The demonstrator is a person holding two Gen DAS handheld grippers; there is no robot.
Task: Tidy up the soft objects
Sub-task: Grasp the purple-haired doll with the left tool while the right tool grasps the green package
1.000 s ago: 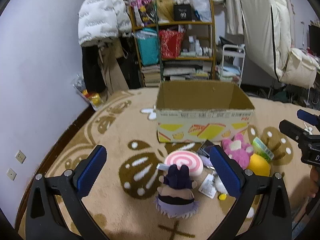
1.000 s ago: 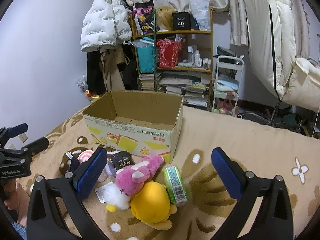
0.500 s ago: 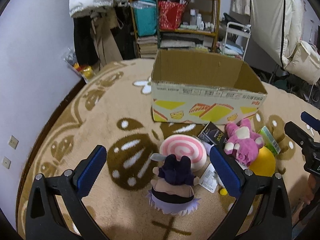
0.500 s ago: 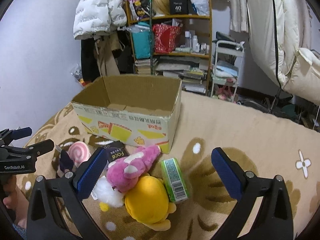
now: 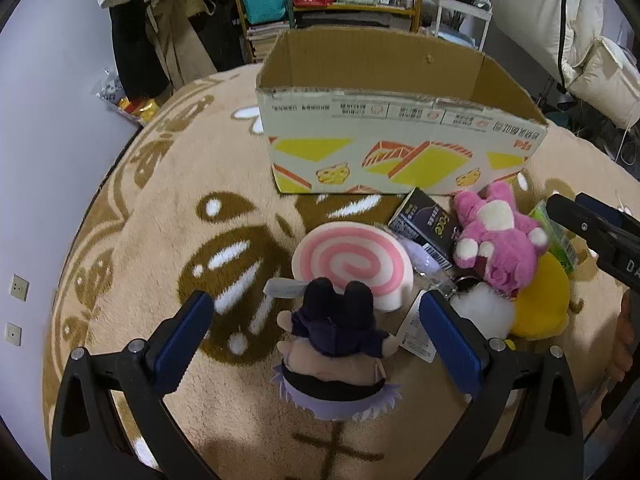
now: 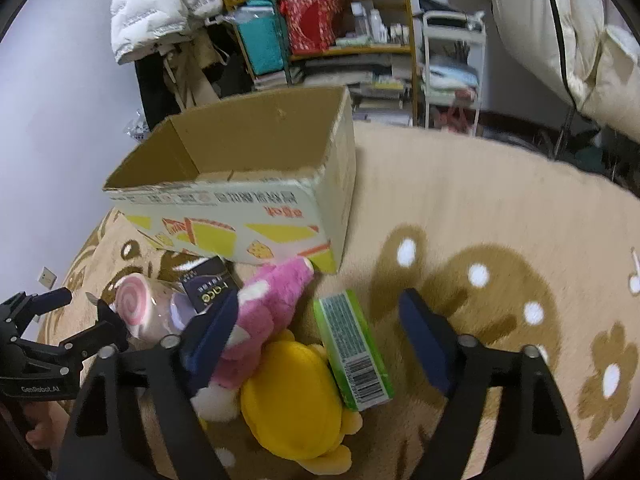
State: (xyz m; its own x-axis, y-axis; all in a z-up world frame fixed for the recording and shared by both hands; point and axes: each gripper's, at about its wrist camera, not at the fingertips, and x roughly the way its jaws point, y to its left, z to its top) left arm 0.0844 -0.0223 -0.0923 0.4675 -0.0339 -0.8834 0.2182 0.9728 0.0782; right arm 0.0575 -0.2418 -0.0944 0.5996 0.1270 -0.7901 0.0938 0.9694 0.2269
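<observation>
My left gripper [image 5: 316, 340] hangs open over a dark-haired plush doll [image 5: 336, 344] that lies between its fingers, untouched. Behind the doll sit a pink swirl cushion [image 5: 352, 264], a pink plush bear [image 5: 496, 240], a white pompom [image 5: 484, 312] and a yellow plush [image 5: 540, 300]. My right gripper [image 6: 320, 338] is closing, its jaws still apart around the green pack [image 6: 352, 352] and the yellow plush [image 6: 292, 392]. Its left finger overlaps the pink plush bear [image 6: 264, 308], and no pad presses anything. The open cardboard box [image 5: 400, 120] stands just behind the pile.
A black carton [image 5: 424, 224] lies by the box's front wall. A cluttered shelf [image 6: 340, 40], hanging jackets [image 6: 160, 8] and a white cart [image 6: 452, 64] line the far wall. The beige patterned rug [image 6: 480, 208] stretches to the right of the box.
Both grippers have sunk toward the toys and tipped further downward, so the pile and box look larger. The right jaws have narrowed. The left jaws stay wide.
</observation>
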